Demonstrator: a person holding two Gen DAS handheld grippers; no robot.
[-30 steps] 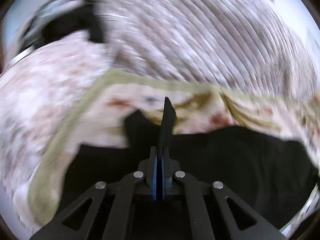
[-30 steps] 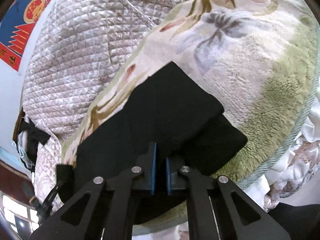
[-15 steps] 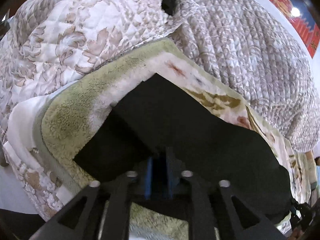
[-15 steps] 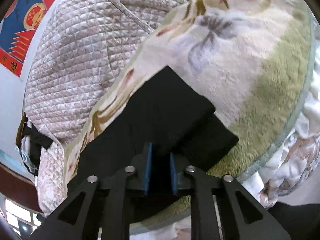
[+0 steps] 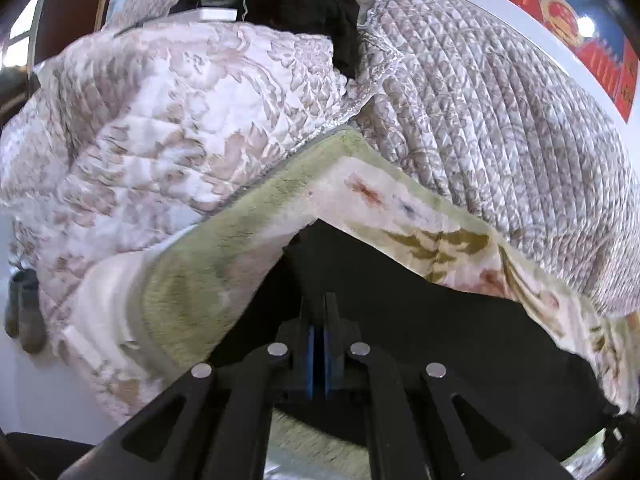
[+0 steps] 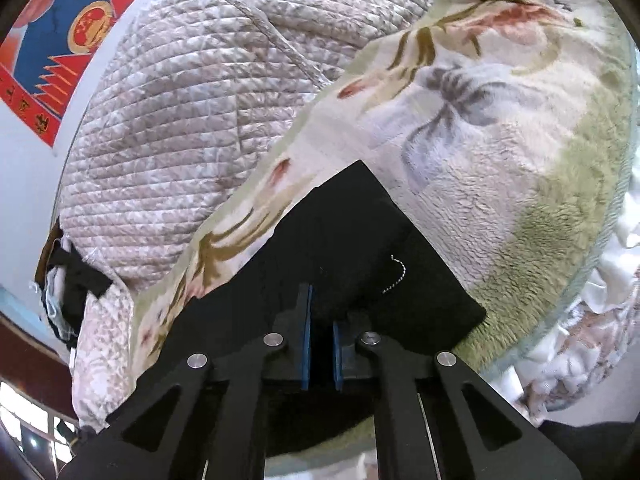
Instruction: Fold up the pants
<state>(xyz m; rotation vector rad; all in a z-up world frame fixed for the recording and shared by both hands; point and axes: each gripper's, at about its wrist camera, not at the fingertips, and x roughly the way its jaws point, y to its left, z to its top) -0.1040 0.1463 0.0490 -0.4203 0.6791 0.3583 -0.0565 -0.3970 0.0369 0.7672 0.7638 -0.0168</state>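
Note:
The black pants (image 5: pixel 420 320) lie on a floral fleece blanket (image 5: pixel 224 264) on a bed. In the left wrist view my left gripper (image 5: pixel 319 312) is shut on the near edge of the pants, the blue pads almost touching. In the right wrist view the pants (image 6: pixel 352 240) lie folded, an upper layer stacked over a lower one, with a small bead chain (image 6: pixel 396 276) on them. My right gripper (image 6: pixel 320 320) is shut on the near edge of the folded pants, black cloth filling the narrow gap between the pads.
A grey quilted cover (image 5: pixel 500 120) and a pale floral quilt (image 5: pixel 160 120) lie behind the blanket. Dark clothes (image 5: pixel 312 12) are piled at the head of the bed. A red and blue poster (image 6: pixel 60 40) hangs on the wall. White bedding (image 6: pixel 600 300) bunches at the right.
The left gripper has swung round from the blurred earlier view and dropped to the pants' edge, holding it. The right gripper has stayed on the folded end, drawn slightly nearer.

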